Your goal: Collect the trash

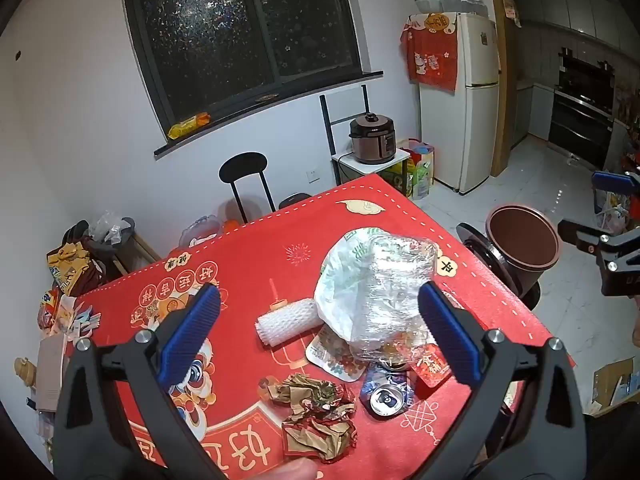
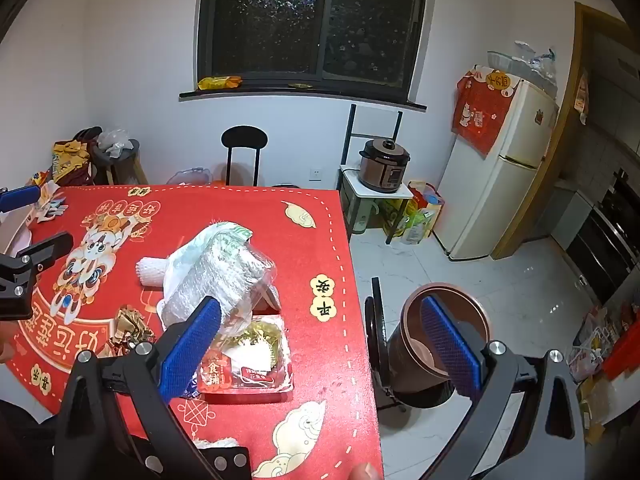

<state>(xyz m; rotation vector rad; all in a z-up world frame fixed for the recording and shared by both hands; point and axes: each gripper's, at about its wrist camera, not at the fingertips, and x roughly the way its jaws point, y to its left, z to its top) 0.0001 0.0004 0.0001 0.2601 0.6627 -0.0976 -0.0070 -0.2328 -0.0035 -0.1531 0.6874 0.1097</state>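
Note:
Trash lies in a heap on the red tablecloth [image 1: 248, 248]: a white plastic bag [image 1: 340, 292], a clear plastic container [image 1: 394, 280], a white foam sleeve [image 1: 286, 320], crumpled gold paper [image 1: 316, 420], a crushed can [image 1: 386, 398] and a red packet [image 1: 430, 368]. My left gripper [image 1: 320, 336] hovers open above this heap, holding nothing. The right wrist view shows the clear container [image 2: 228, 276] over a red food tray [image 2: 248, 364]. My right gripper [image 2: 320, 344] is open and empty over the table's right edge. A brown bin [image 2: 412, 344] stands on the floor under its right finger.
Right of the table, the brown bin [image 1: 522, 240] stands by a black stool [image 1: 476, 240]. Further back are a black chair [image 1: 244, 176], a pressure cooker [image 1: 372, 138] on a small stand and a fridge [image 1: 476, 100]. Bags and clutter [image 1: 76, 268] pile up on the table's left side.

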